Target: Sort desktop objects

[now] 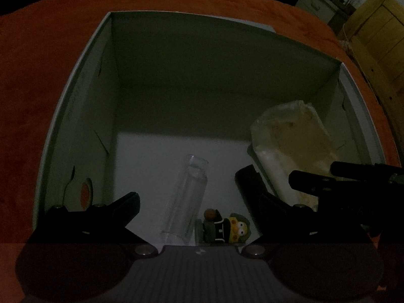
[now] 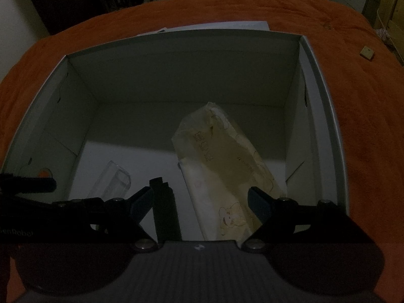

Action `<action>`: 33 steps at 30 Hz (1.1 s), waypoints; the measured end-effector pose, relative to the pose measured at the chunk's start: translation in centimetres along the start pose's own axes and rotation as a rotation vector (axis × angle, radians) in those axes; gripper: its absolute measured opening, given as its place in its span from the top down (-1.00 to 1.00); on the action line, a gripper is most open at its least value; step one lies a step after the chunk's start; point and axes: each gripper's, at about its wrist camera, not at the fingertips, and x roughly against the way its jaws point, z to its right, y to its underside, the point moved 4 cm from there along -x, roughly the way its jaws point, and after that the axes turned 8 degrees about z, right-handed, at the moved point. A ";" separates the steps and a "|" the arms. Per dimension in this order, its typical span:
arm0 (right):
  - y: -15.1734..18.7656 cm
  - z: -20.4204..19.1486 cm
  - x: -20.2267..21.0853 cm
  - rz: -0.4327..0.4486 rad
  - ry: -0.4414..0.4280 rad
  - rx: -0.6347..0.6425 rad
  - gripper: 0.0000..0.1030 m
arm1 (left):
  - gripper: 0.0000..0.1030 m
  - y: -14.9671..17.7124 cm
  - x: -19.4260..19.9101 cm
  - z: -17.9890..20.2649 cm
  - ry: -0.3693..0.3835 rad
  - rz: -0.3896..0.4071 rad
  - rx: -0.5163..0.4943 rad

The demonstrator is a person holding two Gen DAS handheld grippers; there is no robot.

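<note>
A white cardboard box [image 1: 83, 80] stands open on the orange cloth; both grippers hang over it. Inside lie a clear glass tube [image 1: 186, 199], a small cartoon figurine [image 1: 224, 227], a pale tissue pack [image 1: 290, 146] and a black bar-shaped object [image 1: 248, 179]. My left gripper [image 1: 192, 199] is open and empty above the tube and figurine. In the right wrist view, my right gripper [image 2: 202, 202] is open and empty above the tissue pack [image 2: 222, 166], with the black bar [image 2: 165, 212] and the tube [image 2: 111, 184] to its left.
The box [image 2: 320, 96] has tall walls all round. A small tan block [image 2: 366, 52] lies on the orange cloth [image 2: 366, 126] to the right of the box. A flat white sheet [image 2: 227, 25] lies behind the box. Wooden furniture [image 1: 378, 38] stands beyond the table at right.
</note>
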 end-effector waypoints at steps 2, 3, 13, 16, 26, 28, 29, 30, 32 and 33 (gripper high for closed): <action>0.0 0.0 0.0 0.000 0.001 0.000 -0.64 | -0.99 0.0 0.0 0.0 0.000 -0.001 0.002; 0.0 -0.1 0.0 -0.001 0.001 0.000 -0.64 | -0.99 0.0 0.0 -0.1 0.001 -0.002 0.002; 0.1 -0.1 -0.1 -0.002 0.000 0.001 -0.64 | -0.99 0.0 -0.1 -0.1 0.003 -0.003 0.003; 0.0 0.0 -0.1 -0.001 -0.001 0.001 -0.64 | -0.99 0.1 -0.1 -0.1 0.003 -0.004 0.002; -0.2 0.2 0.0 -0.014 -0.020 -0.013 -0.64 | -0.99 -0.6 0.5 0.4 0.009 0.035 -0.044; -0.6 0.5 0.2 -0.026 -0.031 -0.037 -0.64 | -0.99 -1.1 1.0 0.7 0.022 0.048 -0.056; -0.9 0.7 0.5 -0.031 -0.035 -0.051 -0.64 | -0.99 -1.5 1.3 0.8 0.029 0.055 -0.060; -1.3 0.8 0.8 -0.024 -0.037 -0.060 -0.64 | -0.99 -1.9 1.7 0.9 0.040 0.061 -0.065; -2.4 0.9 1.7 0.005 -0.044 -0.059 -0.66 | -0.99 -2.8 2.2 1.1 0.060 0.070 -0.066; -3.1 0.9 2.2 0.022 -0.048 -0.054 -0.67 | -0.99 -3.3 2.5 1.2 0.072 0.073 -0.065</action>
